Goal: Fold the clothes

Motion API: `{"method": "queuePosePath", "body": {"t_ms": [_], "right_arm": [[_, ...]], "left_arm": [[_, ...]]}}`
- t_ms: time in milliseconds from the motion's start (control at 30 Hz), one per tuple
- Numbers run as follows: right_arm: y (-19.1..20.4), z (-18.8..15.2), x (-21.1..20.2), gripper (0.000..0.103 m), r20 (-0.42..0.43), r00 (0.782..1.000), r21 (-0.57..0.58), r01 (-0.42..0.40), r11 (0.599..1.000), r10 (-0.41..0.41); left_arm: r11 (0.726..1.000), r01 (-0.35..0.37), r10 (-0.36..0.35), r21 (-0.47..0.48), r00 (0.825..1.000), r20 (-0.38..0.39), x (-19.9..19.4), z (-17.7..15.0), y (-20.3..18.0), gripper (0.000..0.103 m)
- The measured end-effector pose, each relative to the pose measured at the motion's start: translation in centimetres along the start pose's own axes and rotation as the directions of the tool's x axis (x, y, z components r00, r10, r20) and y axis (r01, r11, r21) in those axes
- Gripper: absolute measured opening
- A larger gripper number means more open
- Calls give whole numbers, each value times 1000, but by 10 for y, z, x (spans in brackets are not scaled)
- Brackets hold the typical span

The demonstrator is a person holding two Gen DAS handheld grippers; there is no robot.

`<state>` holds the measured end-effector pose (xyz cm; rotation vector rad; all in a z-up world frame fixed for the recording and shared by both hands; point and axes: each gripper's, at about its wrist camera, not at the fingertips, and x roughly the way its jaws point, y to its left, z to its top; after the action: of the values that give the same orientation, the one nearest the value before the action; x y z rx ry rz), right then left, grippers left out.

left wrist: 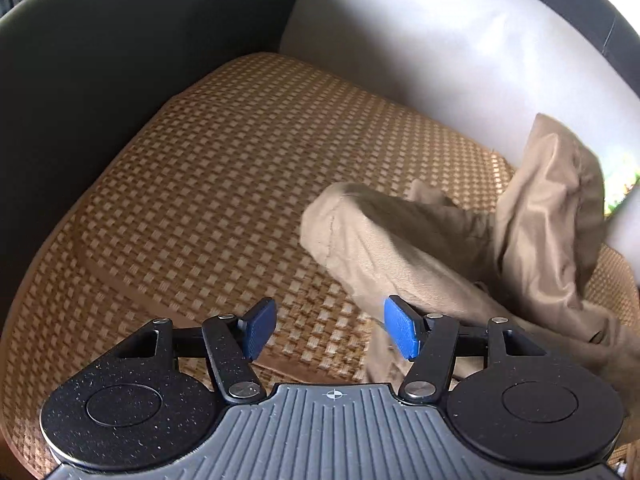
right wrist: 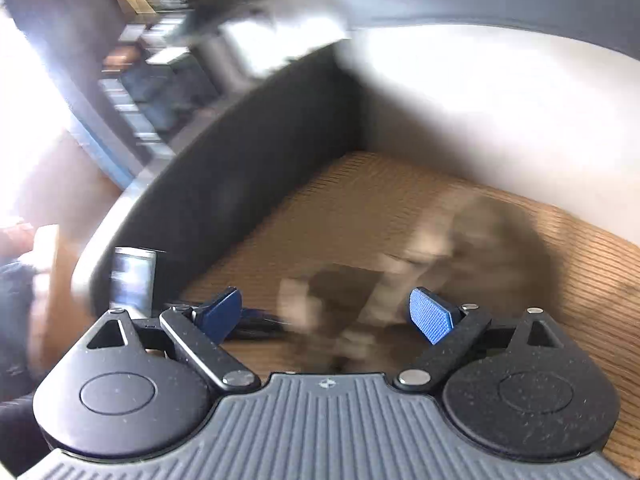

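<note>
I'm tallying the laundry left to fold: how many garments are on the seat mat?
1. A crumpled khaki garment lies on the woven mat, toward the pale backrest; the blurred right wrist view shows the same heap. More may lie outside both views.

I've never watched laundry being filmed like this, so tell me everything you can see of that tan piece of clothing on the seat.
The tan garment looks like cotton twill, with a stitched seam along one tube-shaped part, perhaps a trouser leg. It lies crumpled and unfolded on the woven mat, one bunch rising against the pale cushion. The open left gripper hovers at its near edge, gripping nothing. The right wrist view shows it only as a blur.
</note>
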<state>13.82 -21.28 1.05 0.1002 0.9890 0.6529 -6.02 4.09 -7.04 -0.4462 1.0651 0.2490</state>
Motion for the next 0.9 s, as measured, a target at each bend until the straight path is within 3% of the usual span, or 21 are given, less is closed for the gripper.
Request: {"method": "queuePosePath", "body": {"t_ms": [100,200,333,467,567,600,633,667,700,800,900], "right_arm": [[-34,-10,4,92,-49,998,125,48,991,-42],[-27,-12,19,92,-41,998,152,59,987,-53],[-7,11,59,92,-104,985,147,150,978,-136],[23,3,87,92,-164,969,-2,185,983,-183],[34,-8,115,92,-164,936,-147,288,946,-310],[31,-11,123,89,-172,920,-169,326,930,-353],[24,-16,129,78,-187,907,-175,347,922,-377],[14,-20,128,19,-205,912,-156,328,932,-356],[4,-23,120,7,-215,928,-114,284,952,-303],[-24,-34,76,6,-174,959,6,228,974,-223],[-45,-48,27,6,-122,968,65,227,972,-218]], "left_arm": [[1000,-14,14,-6,1000,7,-3,3,2,76],[997,-56,55,-57,998,-22,5,5,13,76],[986,-77,67,-147,995,-70,12,7,25,76],[981,-57,40,-184,995,-93,14,12,29,76],[975,-38,15,-218,994,-108,18,16,33,76],[975,-39,13,-217,993,-119,21,16,34,76],[977,-38,11,-209,992,-129,23,16,33,76],[979,-35,7,-200,990,-138,24,15,31,76],[982,-28,2,-188,990,-141,24,15,28,76],[987,-2,-19,-158,991,-130,21,17,13,76],[988,46,-64,-150,991,-117,19,24,-10,77]]}}
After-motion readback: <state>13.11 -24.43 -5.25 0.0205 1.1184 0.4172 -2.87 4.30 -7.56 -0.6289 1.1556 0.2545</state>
